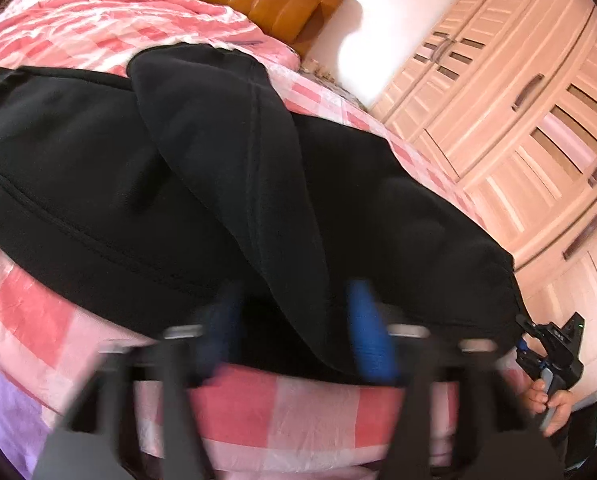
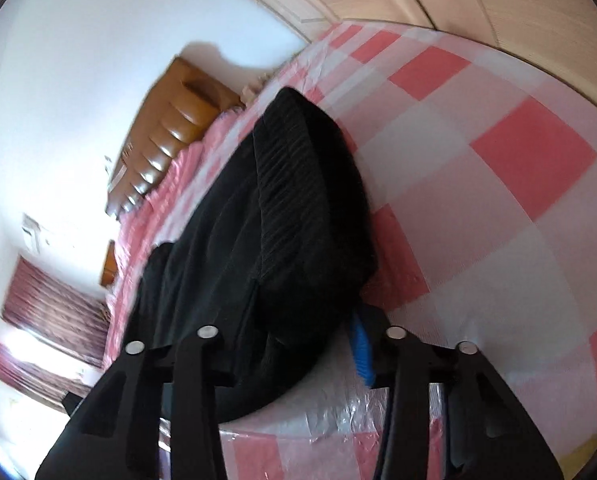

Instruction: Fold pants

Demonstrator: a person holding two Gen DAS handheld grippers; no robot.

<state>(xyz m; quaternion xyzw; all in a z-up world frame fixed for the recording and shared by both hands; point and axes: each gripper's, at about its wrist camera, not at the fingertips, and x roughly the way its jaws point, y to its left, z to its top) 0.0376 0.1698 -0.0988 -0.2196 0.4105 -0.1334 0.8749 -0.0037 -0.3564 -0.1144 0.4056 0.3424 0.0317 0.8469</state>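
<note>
My left tongs [image 1: 296,328] pinch the near edge of the black pants [image 1: 98,184], which lie across the checked bed [image 1: 282,400]. My right tongs [image 2: 298,340] straddle the waistband corner (biting or not, I cannot tell). I'm mid-fold; next, I think, both must lift together and carry it over.

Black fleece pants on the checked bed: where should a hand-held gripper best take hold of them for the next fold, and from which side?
Probably the near hem of the black fleece pants, which lies along the near edge of the pink-and-white checked bedspread. Come from that open edge, low and along the bed: there the cloth ends in a thin free edge that jaws can pinch, while the overlapped middle is bulky.
</note>
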